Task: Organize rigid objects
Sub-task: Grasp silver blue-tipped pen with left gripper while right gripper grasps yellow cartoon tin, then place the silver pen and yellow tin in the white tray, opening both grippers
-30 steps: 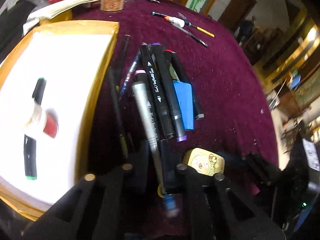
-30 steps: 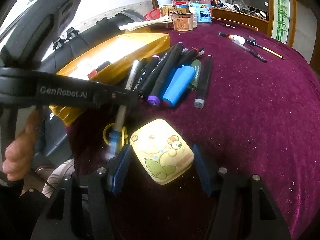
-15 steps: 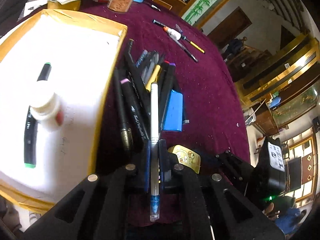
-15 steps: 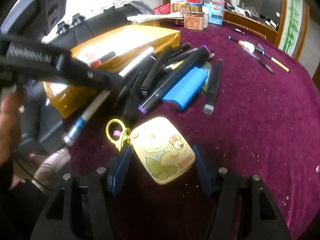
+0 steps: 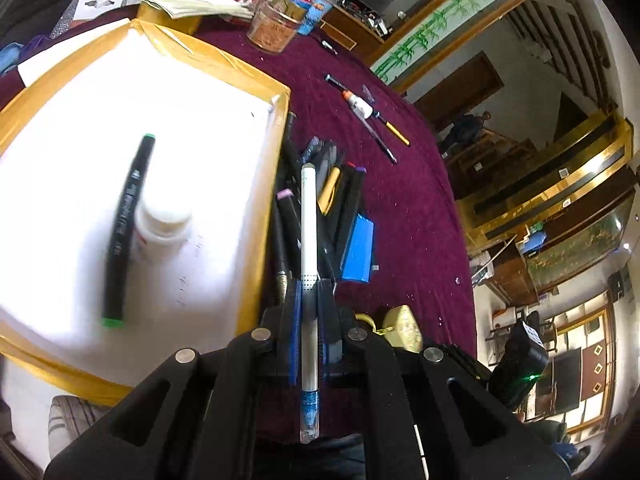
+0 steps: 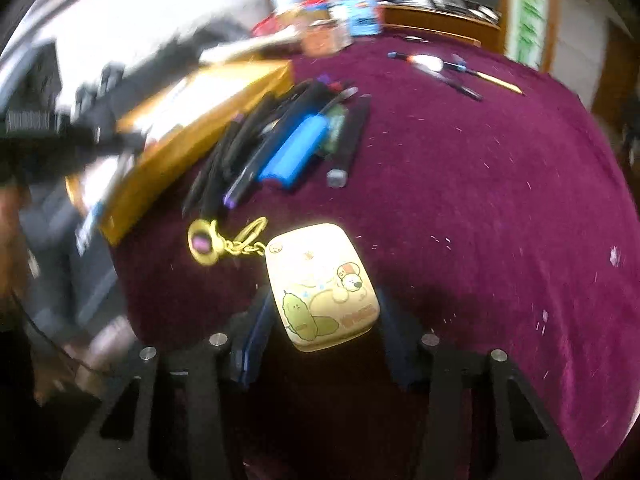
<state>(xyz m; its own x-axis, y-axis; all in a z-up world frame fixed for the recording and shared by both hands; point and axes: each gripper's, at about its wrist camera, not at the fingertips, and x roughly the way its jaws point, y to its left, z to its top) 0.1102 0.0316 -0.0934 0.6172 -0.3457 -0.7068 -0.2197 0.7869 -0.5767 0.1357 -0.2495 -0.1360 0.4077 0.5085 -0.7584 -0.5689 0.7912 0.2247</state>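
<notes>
through my left wrist camera, the left gripper (image 5: pixel 309 300) has its jaws pinching a white pen (image 5: pixel 308 216), held lengthwise above the marker pile (image 5: pixel 320 208) beside the yellow-rimmed tray (image 5: pixel 272 184). through my right wrist camera, the right gripper (image 6: pixel 324 320) has its jaws spread around a yellow keychain case (image 6: pixel 322 284) lying on the maroon surface (image 6: pixel 480 200).

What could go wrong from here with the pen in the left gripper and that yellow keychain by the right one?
The left gripper pinches the white pen near its rear end, so the long front could swing or slip, or clip the box edge going in. The right gripper is open around the yellow keychain, whose ring and chain trail loose and might snag the markers when lifted.
</notes>
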